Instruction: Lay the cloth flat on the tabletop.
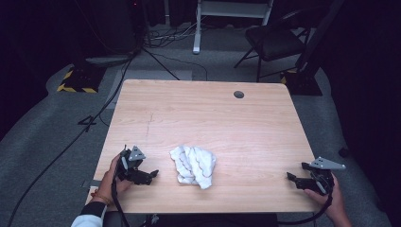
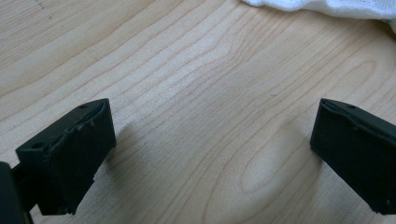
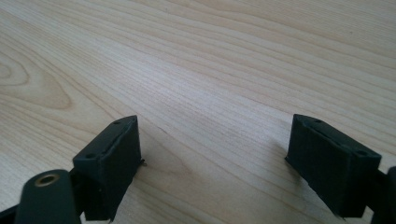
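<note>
A crumpled white cloth (image 1: 194, 165) lies near the front middle of the wooden table (image 1: 203, 113). My left gripper (image 1: 150, 176) rests low at the front left, a short way left of the cloth, jaws wide apart with bare wood between them. In the left gripper view the gripper (image 2: 212, 149) stands open and the cloth's edge (image 2: 327, 7) runs along the top. My right gripper (image 1: 292, 179) sits at the front right edge, well clear of the cloth. Its own view shows the gripper (image 3: 215, 158) open over bare wood.
A round cable hole (image 1: 239, 94) sits near the table's far right. Beyond the table are a folding chair (image 1: 274, 42), a white stand leg (image 1: 196, 28), floor cables (image 1: 94, 118) and a yellow-black striped base (image 1: 78, 80).
</note>
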The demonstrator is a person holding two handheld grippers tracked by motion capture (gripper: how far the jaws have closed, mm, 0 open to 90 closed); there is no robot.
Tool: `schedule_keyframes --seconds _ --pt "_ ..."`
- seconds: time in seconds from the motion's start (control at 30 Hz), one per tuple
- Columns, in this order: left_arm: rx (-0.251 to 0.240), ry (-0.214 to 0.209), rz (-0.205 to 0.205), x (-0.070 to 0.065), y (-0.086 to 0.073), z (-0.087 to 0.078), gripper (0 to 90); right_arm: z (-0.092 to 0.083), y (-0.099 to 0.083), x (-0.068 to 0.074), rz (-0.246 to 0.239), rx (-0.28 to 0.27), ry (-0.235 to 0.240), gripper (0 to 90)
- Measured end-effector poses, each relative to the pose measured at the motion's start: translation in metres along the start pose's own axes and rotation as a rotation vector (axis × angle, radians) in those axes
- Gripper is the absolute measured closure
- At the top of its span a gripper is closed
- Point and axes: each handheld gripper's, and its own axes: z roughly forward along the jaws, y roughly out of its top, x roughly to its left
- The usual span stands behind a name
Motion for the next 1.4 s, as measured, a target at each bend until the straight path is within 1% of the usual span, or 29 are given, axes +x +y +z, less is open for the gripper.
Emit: schedule_keyframes --seconds 0.17,0.2,0.23,0.3,0.33,0.37,0.4,0.43,0.5,0.57,0.63,0.7,0.77,0.83,0.87,0.9,0.97,1.07,1.1,1.13,1.2,1.27,1.33,1.4 --pt "-0.002 0.004 -0.002 -0.001 -0.002 -0.001 0.2 0.000 0.000 0.000 0.001 0.001 0.000 16.6" --pt "0.000 0.009 0.004 -0.001 -0.002 -0.002 0.2 0.000 0.000 0.001 0.001 0.002 -0.006 16.1" --pt "0.001 0.005 -0.005 -0.002 -0.003 -0.002 0.2 0.000 0.000 0.001 -0.009 -0.003 -0.010 16.4" --pt "-0.002 0.010 -0.010 -0.003 -0.003 -0.003 0.2 0.000 0.000 0.002 -0.024 -0.008 -0.014 18.2" --pt "-0.003 0.014 -0.003 -0.004 -0.003 -0.003 0.2 -0.001 0.001 0.003 -0.029 -0.010 -0.010 19.7" --pt "-0.003 0.008 -0.010 -0.005 -0.003 -0.002 0.3 -0.001 0.001 0.004 -0.040 -0.009 -0.010 21.0" --pt "-0.001 0.007 -0.002 -0.006 -0.003 -0.002 0.3 -0.001 0.002 0.005 -0.052 -0.012 -0.010 22.0" --pt "-0.001 0.007 0.007 -0.007 -0.002 -0.002 0.3 -0.001 0.004 0.005 -0.055 -0.017 -0.005 22.4" --pt "0.002 -0.003 0.008 -0.009 -0.002 -0.002 0.3 0.000 0.012 0.008 -0.061 -0.027 0.026 23.5" --pt "-0.002 -0.008 0.013 -0.010 -0.001 0.000 0.3 0.000 0.023 0.016 -0.105 -0.035 0.040 25.5" --pt "-0.002 -0.018 0.023 -0.011 0.001 0.001 0.2 -0.001 0.038 0.026 -0.155 -0.055 0.056 28.7" --pt "0.000 -0.022 0.030 -0.011 0.003 0.003 0.2 -0.001 0.053 0.039 -0.204 -0.072 0.085 30.9" --pt "-0.002 -0.020 0.025 -0.014 0.006 0.006 0.2 0.003 0.069 0.057 -0.249 -0.091 0.120 32.9" --pt "0.000 -0.018 0.023 -0.016 0.010 0.009 0.2 0.008 0.084 0.078 -0.301 -0.110 0.161 34.6" --pt "-0.002 -0.018 0.020 -0.018 0.011 0.011 0.2 0.012 0.090 0.089 -0.326 -0.111 0.182 34.7" --pt "-0.001 -0.017 0.027 -0.018 0.014 0.012 0.2 0.016 0.095 0.101 -0.349 -0.110 0.205 35.7" --pt "-0.003 -0.018 0.020 -0.020 0.018 0.017 0.3 0.025 0.104 0.123 -0.389 -0.107 0.253 37.9" --pt "0.000 -0.017 0.023 -0.022 0.026 0.023 0.3 0.037 0.112 0.156 -0.448 -0.108 0.313 39.1" --pt "-0.003 -0.016 0.021 -0.024 0.029 0.026 0.3 0.040 0.114 0.167 -0.477 -0.111 0.326 39.6" --pt "0.001 -0.019 0.030 -0.025 0.032 0.028 0.3 0.043 0.115 0.178 -0.503 -0.114 0.346 40.0" --pt "0.000 -0.030 0.036 -0.028 0.038 0.034 0.3 0.048 0.118 0.197 -0.541 -0.112 0.398 40.1" --pt "0.001 -0.030 0.041 -0.030 0.044 0.039 0.3 0.054 0.119 0.212 -0.583 -0.111 0.431 40.2" --pt "0.000 -0.034 0.046 -0.031 0.049 0.043 0.4 0.059 0.117 0.224 -0.600 -0.098 0.466 40.2" --pt "0.001 -0.038 0.047 -0.032 0.053 0.047 0.6 0.065 0.115 0.235 -0.628 -0.080 0.492 39.4"
